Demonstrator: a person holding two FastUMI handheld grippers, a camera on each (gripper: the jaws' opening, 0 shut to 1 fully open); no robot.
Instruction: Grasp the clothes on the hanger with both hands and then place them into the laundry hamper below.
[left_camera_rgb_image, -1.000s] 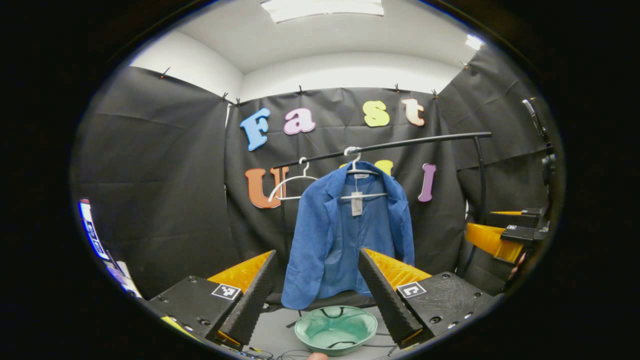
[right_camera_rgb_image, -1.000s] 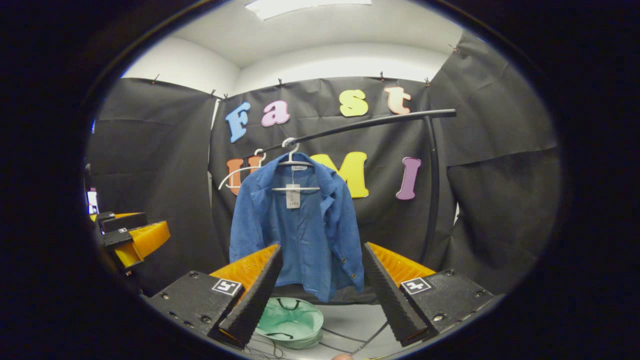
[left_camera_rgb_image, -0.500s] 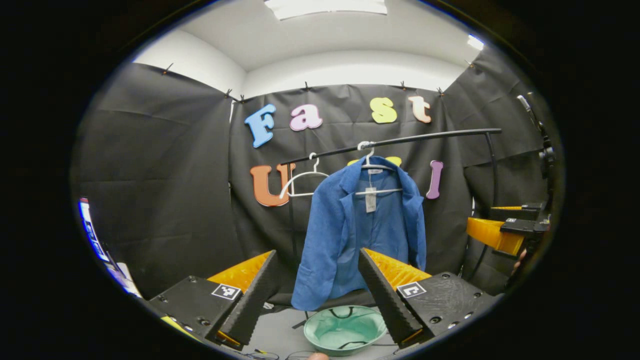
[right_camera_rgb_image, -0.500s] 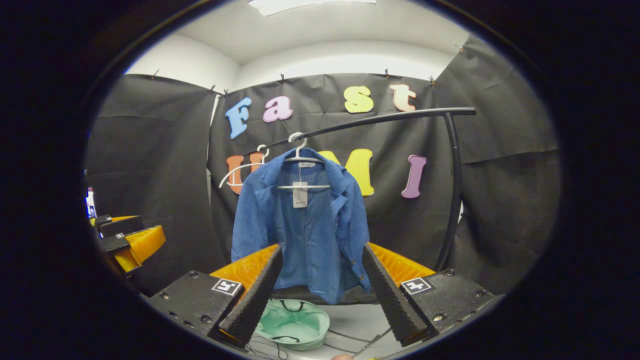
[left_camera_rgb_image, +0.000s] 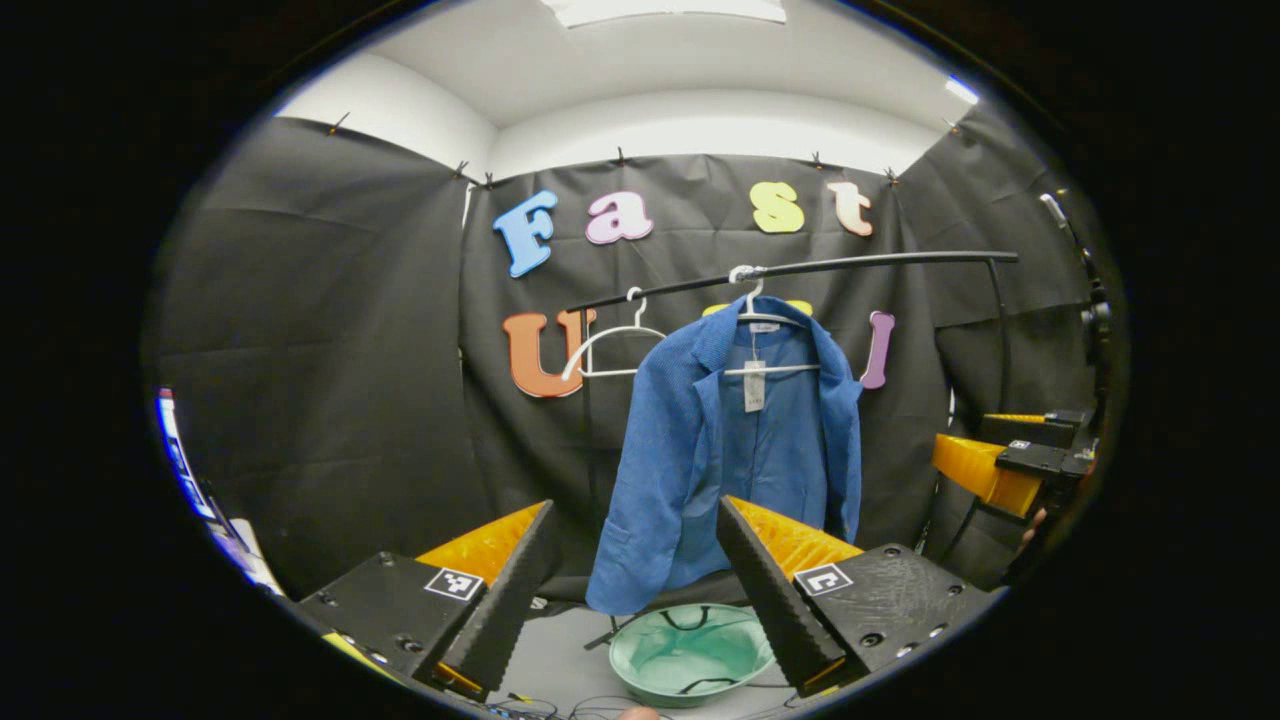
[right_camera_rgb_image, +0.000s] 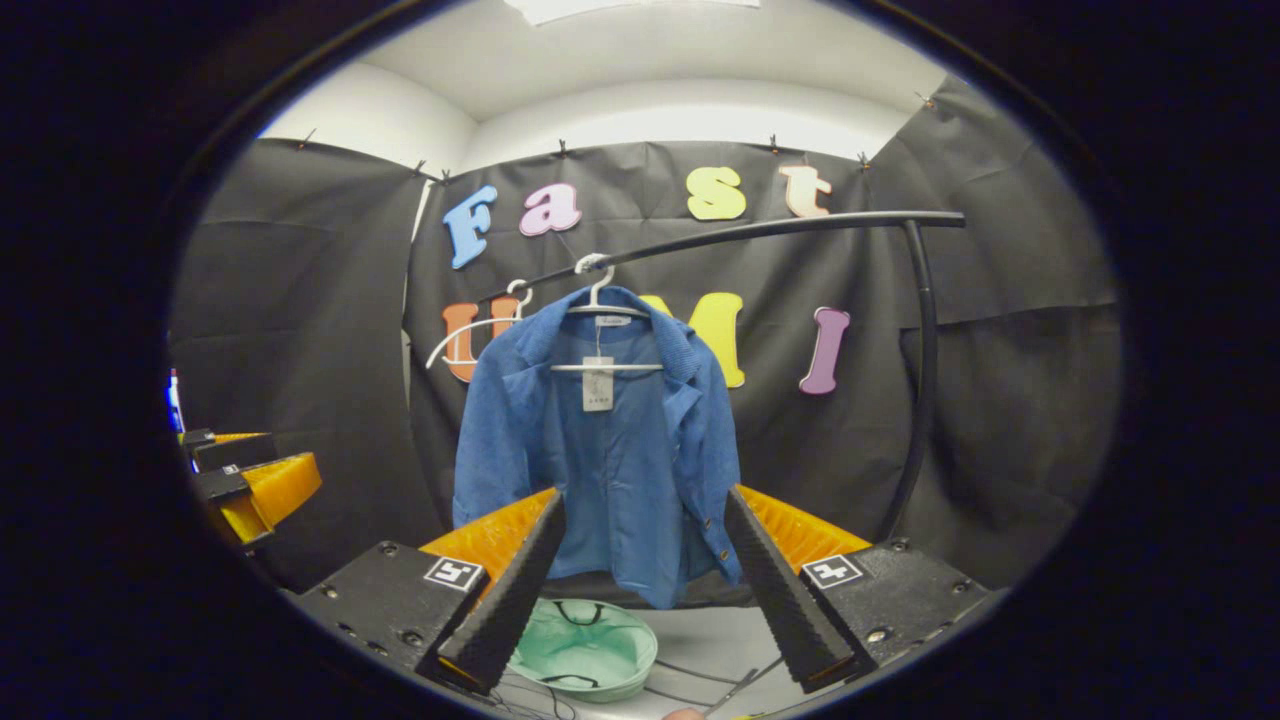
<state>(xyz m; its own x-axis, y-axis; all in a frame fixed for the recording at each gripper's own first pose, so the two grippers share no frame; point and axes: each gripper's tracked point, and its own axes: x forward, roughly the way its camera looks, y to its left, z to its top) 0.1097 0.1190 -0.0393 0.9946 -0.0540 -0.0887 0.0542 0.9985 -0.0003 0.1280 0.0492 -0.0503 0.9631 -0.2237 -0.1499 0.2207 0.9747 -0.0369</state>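
While both grippers hang short of blue jacket (left_camera_rgb_image: 735, 455), step is approach, grasp not begun. Left gripper (left_camera_rgb_image: 633, 590) jaws spread, nothing between; right gripper (right_camera_rgb_image: 645, 585) same. Jacket on white hanger (right_camera_rgb_image: 605, 305), frame centre, under black rail (right_camera_rgb_image: 760, 232). Next: each side pinches 1 shoulder, lifts cloth free. Green hamper (left_camera_rgb_image: 690, 655), lower centre, looks empty.
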